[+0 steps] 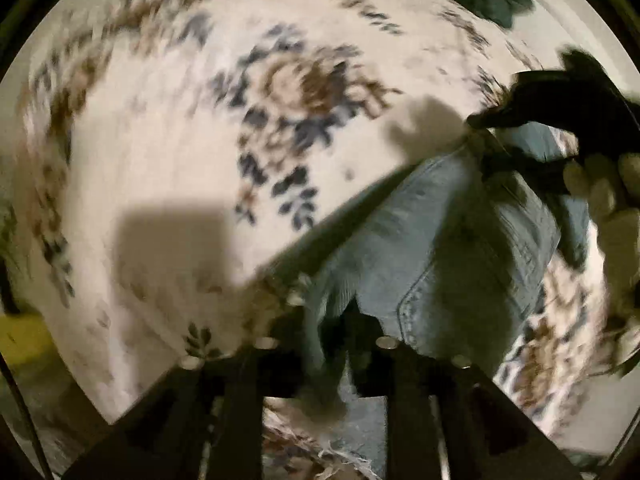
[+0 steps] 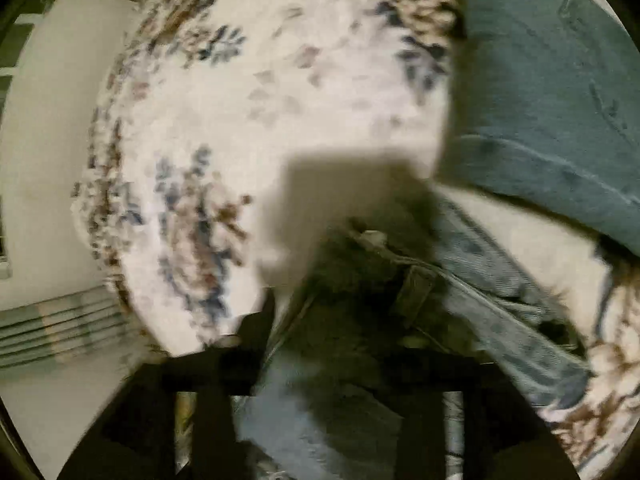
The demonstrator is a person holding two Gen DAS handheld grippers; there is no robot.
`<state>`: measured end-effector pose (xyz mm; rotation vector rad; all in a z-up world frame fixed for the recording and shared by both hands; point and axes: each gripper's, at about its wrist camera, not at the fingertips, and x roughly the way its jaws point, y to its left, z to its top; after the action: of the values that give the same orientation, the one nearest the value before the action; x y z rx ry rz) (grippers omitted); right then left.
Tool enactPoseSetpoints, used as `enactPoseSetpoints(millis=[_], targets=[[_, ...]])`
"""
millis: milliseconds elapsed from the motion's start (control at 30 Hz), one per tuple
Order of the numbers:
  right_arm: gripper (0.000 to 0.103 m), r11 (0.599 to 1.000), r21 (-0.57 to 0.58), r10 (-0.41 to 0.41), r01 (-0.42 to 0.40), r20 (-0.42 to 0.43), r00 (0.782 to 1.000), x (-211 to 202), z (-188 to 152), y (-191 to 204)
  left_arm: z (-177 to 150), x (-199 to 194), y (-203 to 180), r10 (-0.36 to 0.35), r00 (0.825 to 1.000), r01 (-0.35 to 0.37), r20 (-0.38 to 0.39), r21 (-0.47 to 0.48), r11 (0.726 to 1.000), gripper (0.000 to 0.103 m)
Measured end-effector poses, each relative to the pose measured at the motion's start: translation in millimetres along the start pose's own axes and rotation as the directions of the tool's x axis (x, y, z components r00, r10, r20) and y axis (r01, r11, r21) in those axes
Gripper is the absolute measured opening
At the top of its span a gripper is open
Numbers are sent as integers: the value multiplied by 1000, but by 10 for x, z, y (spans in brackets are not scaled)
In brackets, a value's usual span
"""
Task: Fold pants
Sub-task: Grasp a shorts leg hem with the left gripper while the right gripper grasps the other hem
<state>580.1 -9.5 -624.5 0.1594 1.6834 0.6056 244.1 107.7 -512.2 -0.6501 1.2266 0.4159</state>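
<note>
- Two grippers have hold of the jeans (image 1: pixel 432 248), as far as I can judge: my left gripper (image 1: pixel 340 320) has denim bunched between its fingers, and my right gripper (image 2: pixel 340 368) has the waistband with a belt loop (image 2: pixel 414 292) running in between its own.
- Both pairs of fingers look clamped on cloth, though blur keeps me from seeing the tips cleanly.
- The jeans hang stretched between the grippers, lifted off the floral rug (image 1: pixel 180 140) below; I see no tabletop.
- Progress, as I read it: early. The garment is gathered and raised, no neat fold is visible, and laying flat, halving and squaring all seem left to do.
- The left wrist view alone shows the right gripper from outside (image 1: pixel 520 112), pinching the far edge of the denim, with the gloved hand (image 1: pixel 608 200) behind it, plus a back pocket's stitching.
- The right wrist view alone shows a second, darker teal garment (image 2: pixel 552 100) lying on the rug beyond, and a striped mat (image 2: pixel 56 328) on bare floor to the left.
</note>
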Motion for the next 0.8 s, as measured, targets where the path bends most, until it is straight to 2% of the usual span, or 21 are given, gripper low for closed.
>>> enactPoseSetpoints(millis=[33,67,100,133,200,267,333,400,467,500,533,600,667,700,767,800], targets=[[78,999,-6,31,-31,10,999,-93,-74,10,-28,-22,44,3,1000,-3,-4,-16,1000,39],[81,999,-19,42,-42,25,999,-185,-150,-3,-55,-75,138,13,1000,-13,-2,-40,999,63],[81,999,-28,39,-38,39,998,-271,-204,-44,-98,-123,195,13,1000,-13,-3,-65,998,75],[81,999,-29,33,-32,59,998,-397,-279,-114,-167,-181,279,-10,1000,9,-9,-104,994,82],[81,1000,-18,-6,8,94,996,-646,-418,-358,-354,-257,381,-70,997,60,-40,-207,976,82],[81,999,-5,-41,41,105,994,-762,-465,-590,-590,-255,439,-197,977,158,-78,-352,923,82],[81,997,32,-66,63,90,994,-824,-554,-912,-890,-233,433,-294,953,219,-77,-496,840,82],[81,995,82,-54,49,66,996,-823,-631,-1212,-1148,-163,348,-339,938,238,-68,-584,776,82],[81,993,114,-49,43,57,997,-777,-660,-1397,-1360,-81,202,-380,923,251,-64,-649,718,82],[81,992,125,-35,28,54,998,-772,-691,-1487,-1489,-6,105,-413,909,263,-62,-684,681,82],[81,991,134,-23,15,55,998,-763,-712,-1550,-1563,38,40,-430,901,267,-62,-701,661,82],[81,990,141,2,-9,54,999,-752,-742,-1649,-1700,170,-84,-471,881,281,-49,-746,604,82],[81,990,137,29,-35,46,999,-704,-759,-1704,-1786,312,-135,-510,860,303,0,-804,512,82],[81,990,135,41,-47,41,998,-674,-764,-1719,-1821,399,-138,-535,844,320,43,-841,437,82],[81,991,121,58,-61,30,998,-591,-778,-1702,-1833,529,-111,-541,836,327,92,-875,357,82],[81,992,110,64,-66,18,998,-536,-786,-1696,-1828,588,-92,-539,835,324,105,-887,329,82]])
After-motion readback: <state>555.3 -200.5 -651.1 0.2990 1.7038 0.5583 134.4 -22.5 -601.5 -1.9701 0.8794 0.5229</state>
